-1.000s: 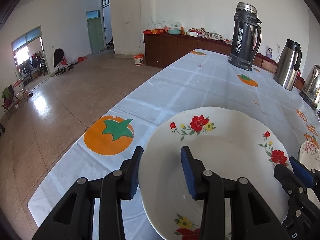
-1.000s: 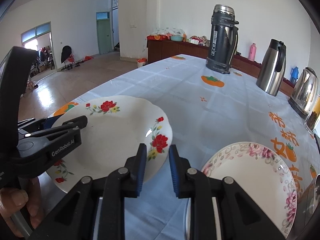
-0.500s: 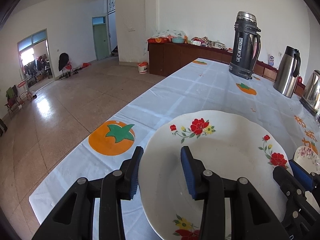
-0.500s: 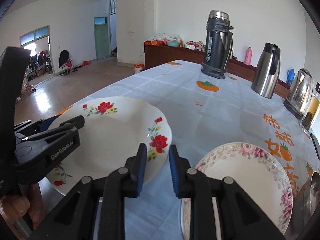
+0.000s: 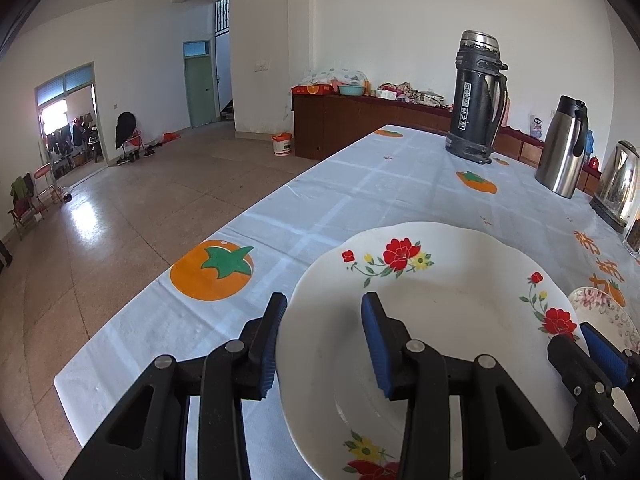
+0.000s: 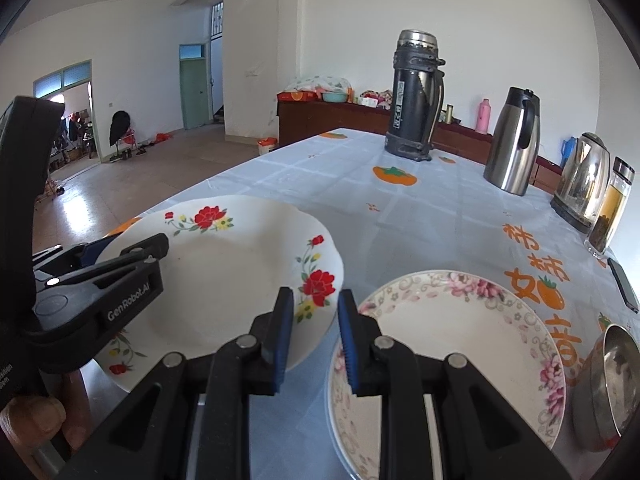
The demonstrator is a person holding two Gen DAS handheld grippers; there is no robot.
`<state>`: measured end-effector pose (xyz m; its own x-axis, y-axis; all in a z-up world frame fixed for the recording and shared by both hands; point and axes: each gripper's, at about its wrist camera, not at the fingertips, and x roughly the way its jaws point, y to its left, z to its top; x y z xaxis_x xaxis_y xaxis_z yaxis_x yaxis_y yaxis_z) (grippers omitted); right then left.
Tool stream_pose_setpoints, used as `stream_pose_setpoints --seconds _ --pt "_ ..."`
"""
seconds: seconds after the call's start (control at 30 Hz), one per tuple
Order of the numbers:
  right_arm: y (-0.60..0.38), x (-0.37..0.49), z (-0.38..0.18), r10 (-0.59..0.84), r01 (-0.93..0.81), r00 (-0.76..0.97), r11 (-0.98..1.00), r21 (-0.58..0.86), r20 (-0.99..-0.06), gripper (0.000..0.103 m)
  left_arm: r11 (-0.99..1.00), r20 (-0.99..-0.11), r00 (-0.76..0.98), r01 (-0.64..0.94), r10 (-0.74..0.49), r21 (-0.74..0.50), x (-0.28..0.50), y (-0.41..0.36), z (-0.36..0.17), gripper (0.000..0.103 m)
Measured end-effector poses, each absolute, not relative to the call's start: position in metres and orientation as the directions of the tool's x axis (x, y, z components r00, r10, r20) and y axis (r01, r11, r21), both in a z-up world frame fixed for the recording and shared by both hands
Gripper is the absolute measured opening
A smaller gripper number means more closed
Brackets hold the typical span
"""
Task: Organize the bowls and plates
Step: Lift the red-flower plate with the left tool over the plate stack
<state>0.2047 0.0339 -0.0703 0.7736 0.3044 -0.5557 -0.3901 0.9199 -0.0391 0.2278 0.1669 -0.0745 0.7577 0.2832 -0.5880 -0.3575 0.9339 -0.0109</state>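
A white plate with red flowers (image 5: 440, 320) (image 6: 224, 280) hangs just above the tablecloth, held at both sides. My left gripper (image 5: 324, 300) is shut on its left rim, one pad under the edge and one inside the dish. The right gripper (image 6: 315, 294) is shut on the plate's right rim and shows at the right edge of the left wrist view (image 5: 576, 340). A pink-flowered plate (image 6: 452, 332) (image 5: 596, 304) lies flat on the table, right of the held plate and under my right gripper's right finger.
A steel bowl (image 6: 612, 380) sits right of the pink plate, with a phone (image 6: 624, 284) behind it. Farther back stand a black thermos (image 6: 416, 96), a steel jug (image 6: 514, 140), a kettle (image 6: 584, 180) and a glass bottle (image 6: 610, 208). The table's left edge (image 5: 256, 216) drops to the floor.
Both grippers have shifted together with the red-flowered plate toward the pink-flowered plate, which now lies closer under the right gripper. Neither grip has changed.
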Motion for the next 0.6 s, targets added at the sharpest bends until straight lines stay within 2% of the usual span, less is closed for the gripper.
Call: stream_pose_setpoints --seconds 0.6 --pt "0.007 0.188 -0.065 0.268 -0.343 0.819 0.937 -0.058 -0.508 0.023 0.945 -0.569 0.781 -0.327 0.257 -0.023 0.22 0.14 -0.072 0.042"
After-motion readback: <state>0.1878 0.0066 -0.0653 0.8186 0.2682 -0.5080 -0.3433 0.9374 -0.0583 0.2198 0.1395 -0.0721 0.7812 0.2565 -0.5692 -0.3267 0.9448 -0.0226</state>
